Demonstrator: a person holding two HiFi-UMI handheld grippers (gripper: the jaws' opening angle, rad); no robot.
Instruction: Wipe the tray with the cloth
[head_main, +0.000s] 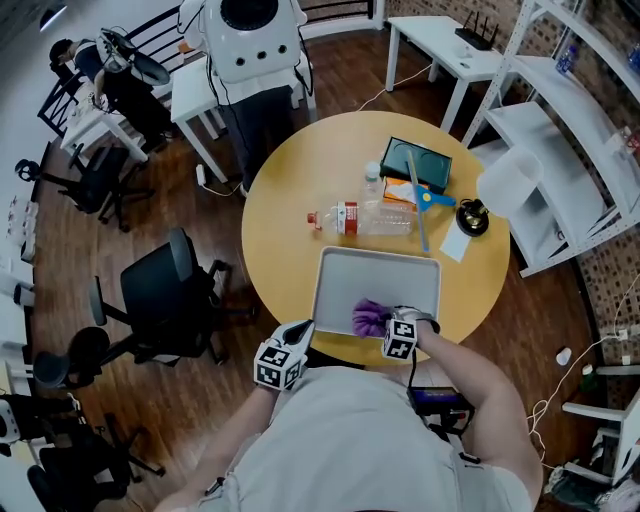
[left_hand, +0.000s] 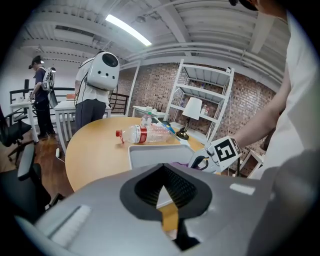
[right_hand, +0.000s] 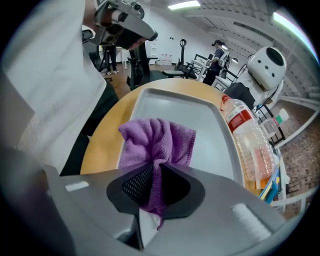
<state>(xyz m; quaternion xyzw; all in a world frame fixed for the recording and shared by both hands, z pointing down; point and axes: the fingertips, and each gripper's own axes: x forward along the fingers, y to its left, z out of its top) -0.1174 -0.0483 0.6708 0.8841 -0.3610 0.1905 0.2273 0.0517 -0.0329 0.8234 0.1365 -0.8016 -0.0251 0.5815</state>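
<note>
In the head view, the grey rectangular plastic tray (head_main: 380, 275) lies on the round yellow wooden bench (head_main: 290, 190), close to its 6 o'clock edge. The bunched purple microfibre cloth (head_main: 370, 318) sits at the tray's 6 o'clock rim under the right gripper (head_main: 388, 322). The left gripper (head_main: 296, 335) hangs off the tray's 7 o'clock corner, apparently touching nothing. A forward stroke could therefore shove the unsteadied tray into the clear plastic bottle with a red label (head_main: 365, 217) at its 12 o'clock.

In the left gripper view, the left gripper (left_hand: 162, 187) is clenched on nothing, and the tray (left_hand: 150, 152) lies ahead.

In the right gripper view, the right gripper (right_hand: 155, 185) pinches only a narrow fold of the cloth (right_hand: 157, 140) above the tray (right_hand: 200, 125). Dragging hard may pull that fold free.
</note>
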